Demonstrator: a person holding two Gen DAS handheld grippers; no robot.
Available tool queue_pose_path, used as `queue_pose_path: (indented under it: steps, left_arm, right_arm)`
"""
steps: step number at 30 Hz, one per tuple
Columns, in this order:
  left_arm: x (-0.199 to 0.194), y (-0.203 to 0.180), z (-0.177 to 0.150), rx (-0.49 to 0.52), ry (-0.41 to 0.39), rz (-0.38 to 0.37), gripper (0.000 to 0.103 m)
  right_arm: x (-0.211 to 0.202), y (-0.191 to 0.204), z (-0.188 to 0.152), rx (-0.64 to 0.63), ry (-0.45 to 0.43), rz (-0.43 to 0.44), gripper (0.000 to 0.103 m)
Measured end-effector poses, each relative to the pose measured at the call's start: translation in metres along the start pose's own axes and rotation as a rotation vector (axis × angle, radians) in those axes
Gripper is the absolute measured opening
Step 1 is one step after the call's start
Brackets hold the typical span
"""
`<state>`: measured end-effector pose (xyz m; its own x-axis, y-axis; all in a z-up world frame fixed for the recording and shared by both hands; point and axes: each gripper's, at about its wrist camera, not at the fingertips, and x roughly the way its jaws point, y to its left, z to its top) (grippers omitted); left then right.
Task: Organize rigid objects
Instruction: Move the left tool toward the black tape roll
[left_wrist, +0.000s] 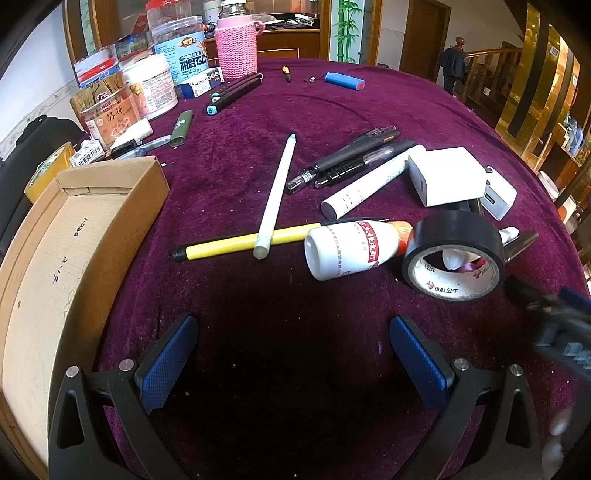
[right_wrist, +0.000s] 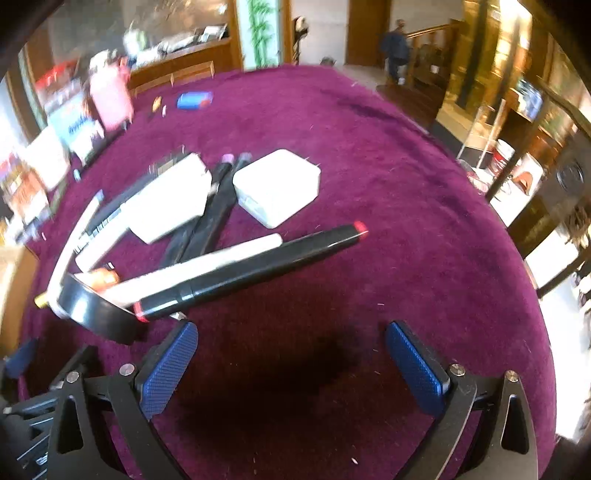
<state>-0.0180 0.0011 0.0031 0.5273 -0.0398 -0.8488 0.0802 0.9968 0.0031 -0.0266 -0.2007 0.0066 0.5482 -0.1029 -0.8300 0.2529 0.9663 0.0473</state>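
A purple velvet tablecloth (left_wrist: 332, 110) is seen from 2 wrist cameras. The left gripper (left_wrist: 293, 363) is held just above the cloth with its 2 blue-padded fingers spread wide apart and nothing between them. An open cardboard box (left_wrist: 74, 236) sits at the left. Ahead, a white pen (left_wrist: 277, 195) lies across a yellow pen (left_wrist: 229, 245), beside a white bottle (left_wrist: 343, 251) and a roll of black tape (left_wrist: 456, 254). Behind these, black pens (left_wrist: 351, 162) and 2 white chargers (left_wrist: 445, 181) are clustered. The right gripper (right_wrist: 291, 365) is likewise spread wide and empty; its view is blurred. A black marker with red ends (right_wrist: 251, 269) lies just ahead of it, resting against the tape (right_wrist: 92, 314).
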Motion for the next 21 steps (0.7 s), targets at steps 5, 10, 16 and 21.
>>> queue_pose_path:
  steps: [5, 10, 16, 21]
  left_arm:
    - [0.000, -0.001, 0.000, -0.006, 0.000, 0.002, 0.103]
    - [0.001, 0.000, 0.001, -0.013, -0.001, 0.006, 0.103]
    - [-0.001, 0.002, 0.000, -0.019, -0.008, -0.014, 0.103]
    - [-0.024, 0.015, -0.004, -0.072, -0.092, -0.093, 0.094]
  right_arm:
    - [-0.084, -0.016, -0.017, 0.046, -0.450, -0.104, 0.102]
    - [-0.069, -0.031, 0.007, 0.100, -0.406, -0.037, 0.102]
    - [-0.025, -0.044, 0.019, 0.174, -0.325, -0.062, 0.092]
    - [-0.048, -0.057, 0.010, 0.209, -0.451, -0.075, 0.088]
